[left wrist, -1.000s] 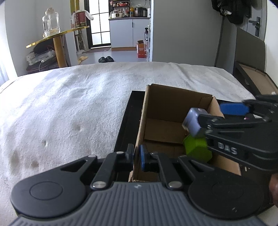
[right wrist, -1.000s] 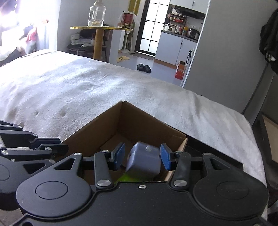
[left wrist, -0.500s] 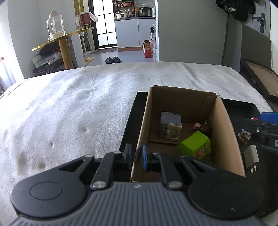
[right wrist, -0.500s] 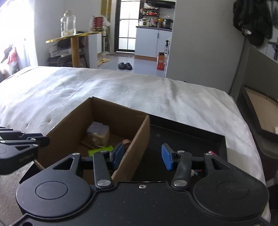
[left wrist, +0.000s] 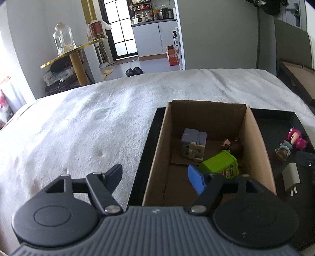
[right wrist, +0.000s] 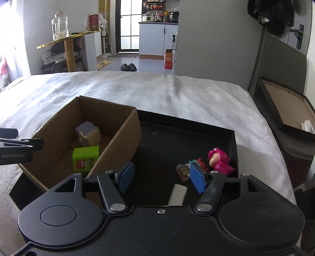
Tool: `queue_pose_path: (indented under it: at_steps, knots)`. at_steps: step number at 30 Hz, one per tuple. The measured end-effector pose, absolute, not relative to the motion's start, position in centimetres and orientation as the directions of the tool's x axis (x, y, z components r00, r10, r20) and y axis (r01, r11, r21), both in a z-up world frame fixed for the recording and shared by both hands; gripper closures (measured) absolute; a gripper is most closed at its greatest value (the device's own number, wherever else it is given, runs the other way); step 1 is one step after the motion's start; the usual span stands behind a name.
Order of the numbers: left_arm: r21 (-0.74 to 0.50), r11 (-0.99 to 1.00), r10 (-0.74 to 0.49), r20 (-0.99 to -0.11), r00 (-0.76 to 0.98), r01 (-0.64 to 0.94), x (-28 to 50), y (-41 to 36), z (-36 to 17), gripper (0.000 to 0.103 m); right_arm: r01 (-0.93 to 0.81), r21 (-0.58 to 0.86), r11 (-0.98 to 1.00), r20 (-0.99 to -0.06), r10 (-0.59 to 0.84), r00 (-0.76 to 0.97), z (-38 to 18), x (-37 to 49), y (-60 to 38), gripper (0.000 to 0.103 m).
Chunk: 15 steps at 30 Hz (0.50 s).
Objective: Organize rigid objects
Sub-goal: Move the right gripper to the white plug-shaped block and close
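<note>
From my remote station I see a bed (left wrist: 98,122) covered in a white, nubbly blanket filling the foreground. Beyond its far edge the floor (right wrist: 149,63) is smooth and grey, with a pair of dark slippers (right wrist: 128,67) on it. On the left stands a round gold-topped side table (left wrist: 73,52) carrying a clear glass jar (left wrist: 64,41) and a red tin (left wrist: 95,31). A black-framed glazed door (left wrist: 123,29) at the far end admits daylight; strong light also enters from the left edge. White kitchen cabinets (right wrist: 155,39) hold appliances on their counter. A plain grey wall (right wrist: 214,39) occupies the right, with dark clothing (right wrist: 273,15) hanging near a door handle (right wrist: 298,34).
</note>
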<state>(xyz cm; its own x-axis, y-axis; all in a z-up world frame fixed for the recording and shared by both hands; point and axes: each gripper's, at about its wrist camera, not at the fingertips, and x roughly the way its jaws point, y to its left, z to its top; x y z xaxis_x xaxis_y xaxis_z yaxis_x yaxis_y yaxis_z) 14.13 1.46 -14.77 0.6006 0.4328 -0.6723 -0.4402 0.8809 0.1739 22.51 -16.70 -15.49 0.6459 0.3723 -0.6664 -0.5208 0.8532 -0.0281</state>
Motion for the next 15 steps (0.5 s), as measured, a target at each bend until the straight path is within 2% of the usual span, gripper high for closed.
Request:
queue_pose_path:
  at_steps: [15]
  knots:
    - [0.226,0.879,0.454,-0.665,0.594,-0.419,15.5,-0.3,-14.8,0.022,-0.506,0.007,0.862,-0.71,0.361,0.604,-17.6,23.2,-19.5,0.036]
